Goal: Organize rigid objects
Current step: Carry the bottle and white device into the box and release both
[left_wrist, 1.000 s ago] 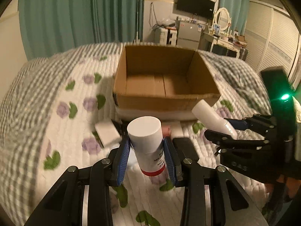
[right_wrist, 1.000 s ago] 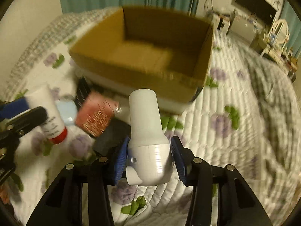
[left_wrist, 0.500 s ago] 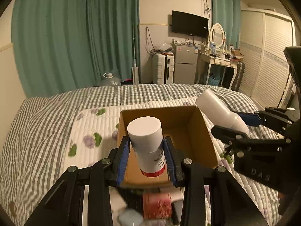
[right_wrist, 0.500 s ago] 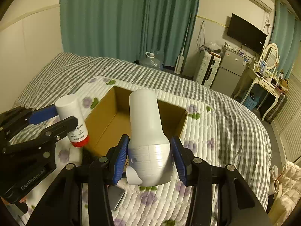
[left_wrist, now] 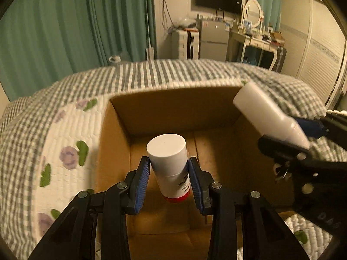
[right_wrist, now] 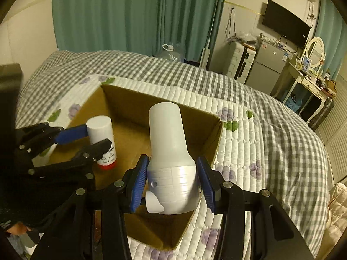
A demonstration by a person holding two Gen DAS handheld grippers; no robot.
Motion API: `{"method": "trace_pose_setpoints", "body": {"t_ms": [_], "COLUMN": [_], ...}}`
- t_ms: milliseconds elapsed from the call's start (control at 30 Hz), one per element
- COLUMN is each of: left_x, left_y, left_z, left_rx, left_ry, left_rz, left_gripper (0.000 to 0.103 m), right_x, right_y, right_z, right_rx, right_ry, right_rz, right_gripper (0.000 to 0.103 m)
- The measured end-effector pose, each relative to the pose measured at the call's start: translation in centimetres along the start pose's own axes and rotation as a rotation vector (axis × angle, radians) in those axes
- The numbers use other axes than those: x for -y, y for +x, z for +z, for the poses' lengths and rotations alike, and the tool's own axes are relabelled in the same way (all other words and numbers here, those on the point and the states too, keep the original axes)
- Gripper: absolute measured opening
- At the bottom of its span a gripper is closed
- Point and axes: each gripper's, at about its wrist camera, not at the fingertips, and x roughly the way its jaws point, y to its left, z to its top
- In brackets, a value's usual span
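Note:
My left gripper (left_wrist: 168,179) is shut on a small white tube with a red base (left_wrist: 168,162), held over the inside of an open cardboard box (left_wrist: 173,110) on the bed. My right gripper (right_wrist: 171,182) is shut on a larger white bottle (right_wrist: 168,147) with a ribbed bottom, also above the box (right_wrist: 132,101). The left wrist view has the right gripper (left_wrist: 303,138) and its bottle (left_wrist: 266,117) over the box's right side. Seen from the right wrist, the left gripper (right_wrist: 86,137) and the tube (right_wrist: 102,138) hang over the box's left side. The box floor looks bare.
The box rests on a quilted white bedspread with purple flowers (left_wrist: 65,143) and a grey checked blanket (right_wrist: 271,134). Green curtains (left_wrist: 76,26), a fridge (left_wrist: 213,36), a dressing table (left_wrist: 253,39) and a wall TV (right_wrist: 286,28) stand beyond the bed.
Both grippers moved forward from the bedspread in front of the box to above its inside, each keeping its object. The loose items near the box's front have dropped out of view.

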Motion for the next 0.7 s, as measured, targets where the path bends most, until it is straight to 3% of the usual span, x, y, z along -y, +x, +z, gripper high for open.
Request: {"method": "trace_pose_setpoints", "body": {"t_ms": [133,267,700], "left_x": [0.0,-0.3,-3.0], "left_y": [1.9,1.0,-4.3], "left_z": [-0.5,-0.1,1.5], "left_rx": [-0.044,0.003,0.131], "left_ry": [0.009,0.005,-0.027], "left_rz": [0.006,0.007,0.022], "left_gripper": [0.04,0.052,0.052], "right_x": [0.2,0.4,-0.3], "right_y": [1.2,1.6,4.5], "right_z": [-0.1,0.0,1.2], "right_rx": [-0.009,0.01,-0.023], "right_ry": [-0.001,0.006,0.029], "right_rz": [0.001,-0.014,-0.008], "right_gripper": [0.046,0.046,0.046]}}
